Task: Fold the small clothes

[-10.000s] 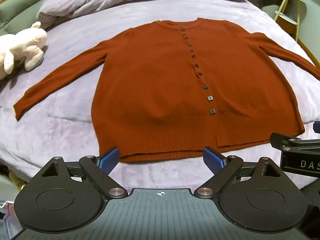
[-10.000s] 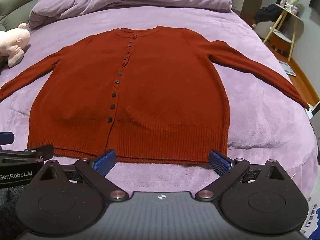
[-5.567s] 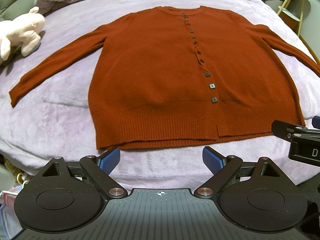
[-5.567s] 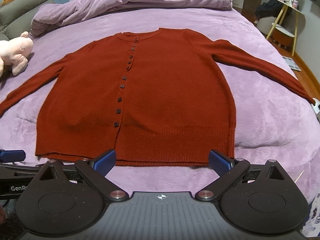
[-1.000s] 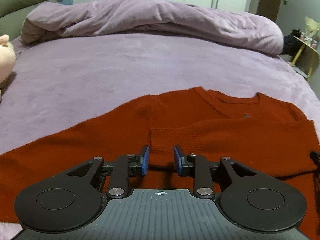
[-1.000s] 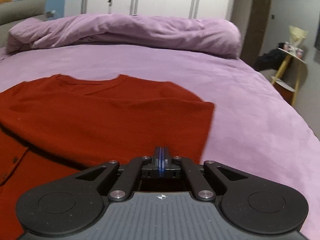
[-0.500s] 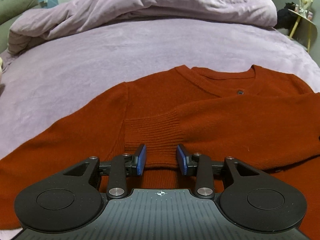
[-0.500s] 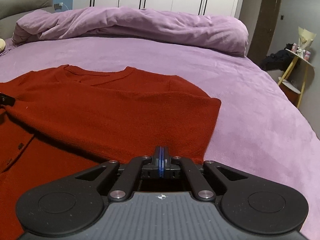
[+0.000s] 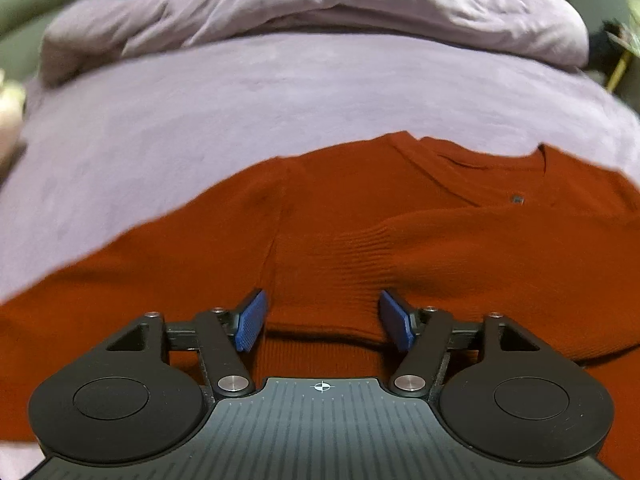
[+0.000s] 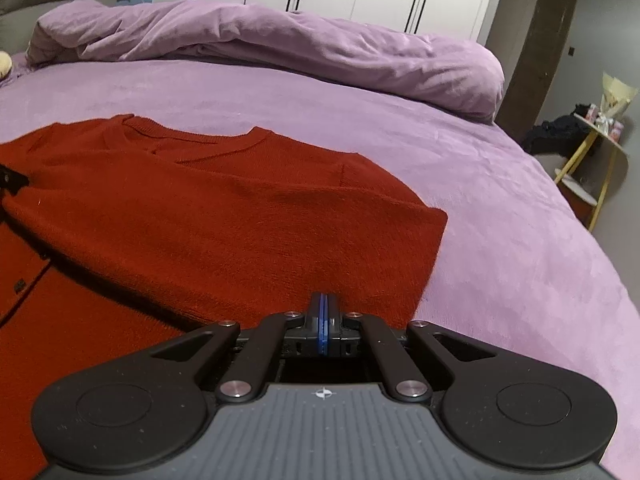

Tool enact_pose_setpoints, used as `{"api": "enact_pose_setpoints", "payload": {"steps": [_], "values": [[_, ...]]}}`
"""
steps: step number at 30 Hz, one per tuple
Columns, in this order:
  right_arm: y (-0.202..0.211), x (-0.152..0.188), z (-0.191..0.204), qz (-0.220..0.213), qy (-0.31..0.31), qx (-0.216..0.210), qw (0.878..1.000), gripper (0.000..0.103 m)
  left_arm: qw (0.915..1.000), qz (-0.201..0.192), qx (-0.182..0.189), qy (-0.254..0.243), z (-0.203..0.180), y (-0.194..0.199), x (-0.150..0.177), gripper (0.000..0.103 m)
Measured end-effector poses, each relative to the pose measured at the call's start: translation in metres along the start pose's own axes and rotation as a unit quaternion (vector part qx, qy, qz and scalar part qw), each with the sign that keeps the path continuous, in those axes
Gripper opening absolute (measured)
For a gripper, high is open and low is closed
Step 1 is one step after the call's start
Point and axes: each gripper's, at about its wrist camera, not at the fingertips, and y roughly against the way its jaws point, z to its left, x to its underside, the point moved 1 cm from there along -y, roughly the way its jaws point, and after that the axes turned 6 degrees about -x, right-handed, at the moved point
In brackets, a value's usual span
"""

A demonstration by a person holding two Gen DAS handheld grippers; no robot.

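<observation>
A rust-red buttoned cardigan (image 9: 328,208) lies on the purple bed. Its right sleeve is folded across the chest, and the ribbed cuff (image 9: 340,280) rests just in front of my left gripper (image 9: 326,318), which is open with the cuff lying loose between its blue pads. In the right wrist view the cardigan (image 10: 200,216) shows the folded sleeve over the body. My right gripper (image 10: 324,314) is shut at the cardigan's near right edge; whether cloth is pinched between the pads is hidden.
A bunched purple duvet (image 10: 280,52) lies along the far side of the bed. A plush toy (image 9: 10,116) sits at the left edge. A yellow-legged side table (image 10: 592,160) stands off the bed at right.
My left gripper has opened wider, letting go of the sleeve cuff, and has drawn back a little. The right gripper stays shut and has shifted slightly.
</observation>
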Motion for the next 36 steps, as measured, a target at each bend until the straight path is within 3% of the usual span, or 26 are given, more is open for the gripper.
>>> {"api": "enact_pose_setpoints", "payload": {"steps": [3,6,8,10,13,16,20,23,26,28,30,31,32,34,36], "values": [[0.021,0.002,0.0,0.007,-0.031,-0.018,0.999,0.002,0.9987,0.019,0.027,0.038,0.019,0.019,0.008,0.062],[0.054,0.012,-0.002,0.004,-0.071,-0.043,0.997,0.005,0.9961,0.004,0.045,0.076,0.052,0.052,0.029,0.063],[0.075,0.026,-0.002,0.012,-0.112,-0.072,0.991,0.025,0.9917,-0.01,0.038,0.122,0.086,0.074,0.051,0.069],[0.094,0.043,0.002,0.016,-0.143,-0.092,0.985,0.027,0.9834,-0.022,0.016,0.18,0.124,0.087,0.073,0.071],[0.112,0.064,0.013,0.025,-0.16,-0.098,0.982,0.027,0.9621,-0.011,-0.025,0.271,0.185,0.092,0.105,0.069],[0.12,0.065,0.02,0.027,-0.162,-0.098,0.982,0.027,0.93,0.002,-0.051,0.364,0.239,0.09,0.131,0.065],[0.124,0.051,0.025,0.02,-0.155,-0.103,0.982,0.027,0.8986,-0.025,-0.06,0.434,0.287,0.09,0.149,0.059],[0.125,0.043,0.032,0.014,-0.15,-0.107,0.983,0.027,0.8545,-0.05,-0.042,0.515,0.32,0.082,0.161,0.054],[0.126,0.04,0.038,0.013,-0.145,-0.112,0.983,0.027,0.8015,-0.064,-0.017,0.594,0.349,0.068,0.174,0.033],[0.127,0.041,0.039,0.014,-0.146,-0.117,0.982,0.027,0.7721,-0.072,0.0,0.631,0.36,0.061,0.183,0.022],[0.127,0.042,0.039,0.018,-0.148,-0.117,0.982,0.027,0.7507,-0.072,0.017,0.656,0.37,0.055,0.19,0.011],[0.126,0.042,0.038,0.019,-0.149,-0.115,0.982,0.027,0.7492,-0.07,0.018,0.658,0.372,0.054,0.19,0.008],[0.126,0.043,0.037,0.02,-0.149,-0.112,0.982,0.027,0.7561,-0.071,0.017,0.65,0.374,0.056,0.187,0.009],[0.126,0.043,0.035,0.019,-0.153,-0.109,0.982,0.027,0.7924,-0.085,0.002,0.604,0.367,0.065,0.172,0.008],[0.127,0.043,0.033,0.015,-0.158,-0.108,0.981,0.027,0.8373,-0.11,-0.008,0.536,0.347,0.08,0.145,0.008]]}}
